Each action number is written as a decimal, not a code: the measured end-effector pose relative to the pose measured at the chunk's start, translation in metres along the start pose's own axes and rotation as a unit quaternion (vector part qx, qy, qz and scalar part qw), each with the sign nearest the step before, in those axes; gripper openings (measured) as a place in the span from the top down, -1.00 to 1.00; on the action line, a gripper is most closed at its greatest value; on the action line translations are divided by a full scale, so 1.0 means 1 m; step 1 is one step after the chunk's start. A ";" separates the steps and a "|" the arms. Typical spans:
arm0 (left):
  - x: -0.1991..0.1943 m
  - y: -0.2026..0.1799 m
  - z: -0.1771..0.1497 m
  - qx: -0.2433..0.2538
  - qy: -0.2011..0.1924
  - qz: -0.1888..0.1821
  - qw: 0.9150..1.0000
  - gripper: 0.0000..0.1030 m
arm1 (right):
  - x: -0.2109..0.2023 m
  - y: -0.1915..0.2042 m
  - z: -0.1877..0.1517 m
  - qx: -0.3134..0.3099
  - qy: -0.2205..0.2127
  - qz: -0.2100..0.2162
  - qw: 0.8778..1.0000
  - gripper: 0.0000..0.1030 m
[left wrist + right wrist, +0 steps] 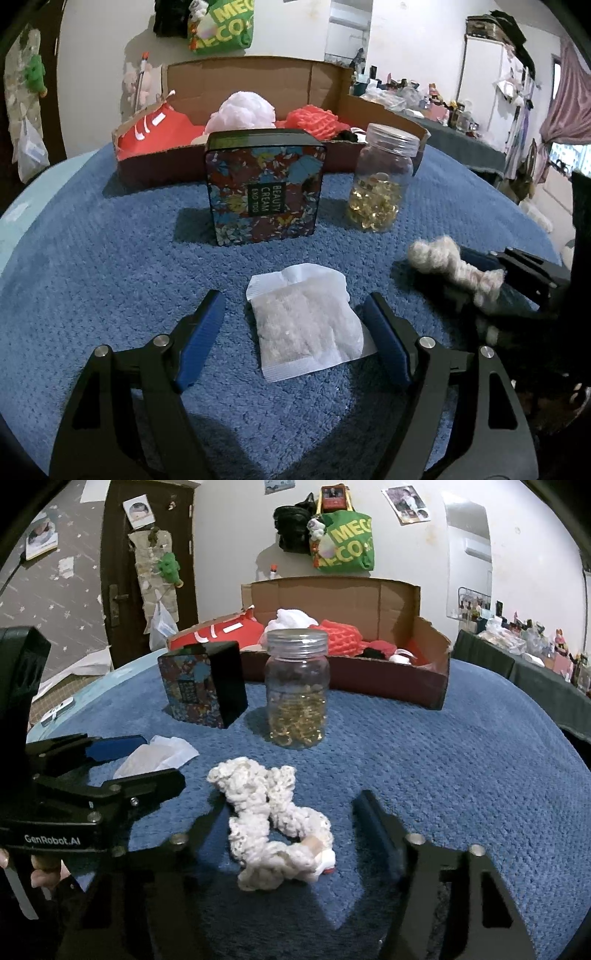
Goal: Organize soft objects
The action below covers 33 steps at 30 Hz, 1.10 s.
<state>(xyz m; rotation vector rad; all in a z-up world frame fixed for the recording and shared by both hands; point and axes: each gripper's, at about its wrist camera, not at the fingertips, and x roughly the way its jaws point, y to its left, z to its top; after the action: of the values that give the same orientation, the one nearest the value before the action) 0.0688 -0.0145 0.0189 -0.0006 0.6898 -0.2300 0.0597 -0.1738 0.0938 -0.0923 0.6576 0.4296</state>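
A white paper sachet (306, 325) lies flat on the blue towel, between the blue pads of my left gripper (293, 299). That gripper is open, with a gap on the sachet's left side. In the right wrist view, a white crocheted cord (273, 819) lies bunched between the fingers of my right gripper (291, 805). Its jaws stand open, and a gap shows beside the right finger. The cord (458, 266) and the sachet (159, 755) each show in the other view too. The left gripper (122, 764) appears at the right wrist view's left edge, held by a hand.
An open cardboard box (236, 162) at the back holds red, pink and orange soft things. In front of it stand a flowered tin (264, 192) and a clear jar of golden capsules (382, 181). The blue towel (461, 775) covers the round table; a cluttered counter lies far right.
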 end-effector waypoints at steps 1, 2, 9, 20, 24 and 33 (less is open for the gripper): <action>-0.002 -0.002 -0.002 0.005 -0.009 0.006 1.000 -0.05 | -0.001 0.001 0.000 -0.001 -0.005 0.001 1.000 0.26; -0.004 -0.002 -0.003 0.006 -0.015 0.007 1.000 0.12 | -0.001 0.001 0.000 0.000 -0.007 0.001 1.000 0.28; -0.011 -0.003 -0.006 0.013 -0.029 -0.010 0.999 0.69 | -0.002 0.005 -0.001 0.007 -0.020 0.009 1.000 0.36; -0.018 0.000 0.000 0.011 -0.033 -0.025 0.999 0.71 | -0.006 0.013 0.005 0.000 -0.028 0.013 1.000 0.36; -0.023 0.010 0.004 0.002 -0.034 -0.021 0.999 0.71 | -0.008 0.006 0.008 0.009 -0.028 0.008 1.000 0.36; -0.029 0.050 0.017 -0.018 -0.024 0.006 1.000 0.71 | -0.011 -0.026 0.019 0.039 -0.012 -0.019 0.999 0.36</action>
<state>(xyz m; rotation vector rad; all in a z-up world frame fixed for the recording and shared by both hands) 0.0687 0.0387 0.0467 -0.0358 0.6448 -0.2055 0.0735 -0.1970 0.1140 -0.0267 0.6478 0.3673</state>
